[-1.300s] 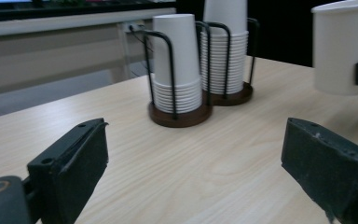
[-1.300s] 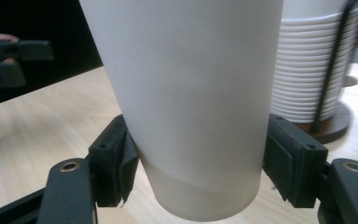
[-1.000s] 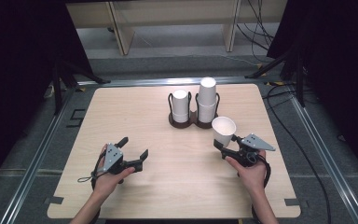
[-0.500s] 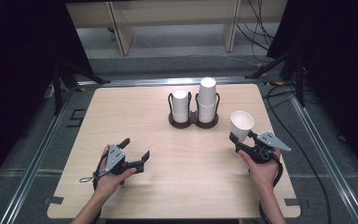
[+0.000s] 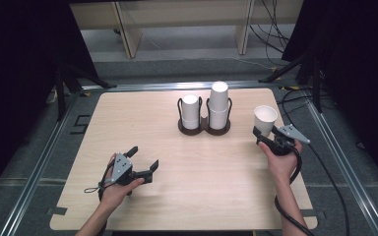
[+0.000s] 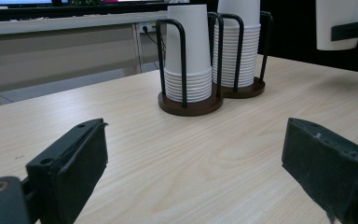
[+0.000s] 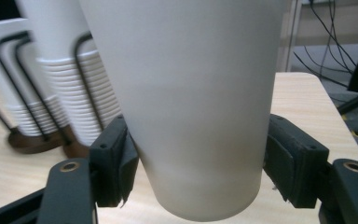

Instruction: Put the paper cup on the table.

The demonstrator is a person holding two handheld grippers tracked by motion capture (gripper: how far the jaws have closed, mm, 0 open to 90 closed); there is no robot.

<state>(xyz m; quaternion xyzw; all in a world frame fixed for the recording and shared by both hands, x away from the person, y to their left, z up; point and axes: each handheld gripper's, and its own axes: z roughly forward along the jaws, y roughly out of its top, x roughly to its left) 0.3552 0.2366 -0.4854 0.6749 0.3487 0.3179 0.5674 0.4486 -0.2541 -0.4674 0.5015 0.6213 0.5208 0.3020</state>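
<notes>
plain white paper cup, empty, upright with its mouth up, clamped low on its sides and held above the table's right edge, just right of the cup stacks

1 loose paper cup, 2 cup stacks in 1 double holder, 2 claws.

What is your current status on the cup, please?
Right tool shut on paper cup, upright, above the table. Left tool open, idle. Cup holder stands left of the cup; nothing in the way.
</notes>
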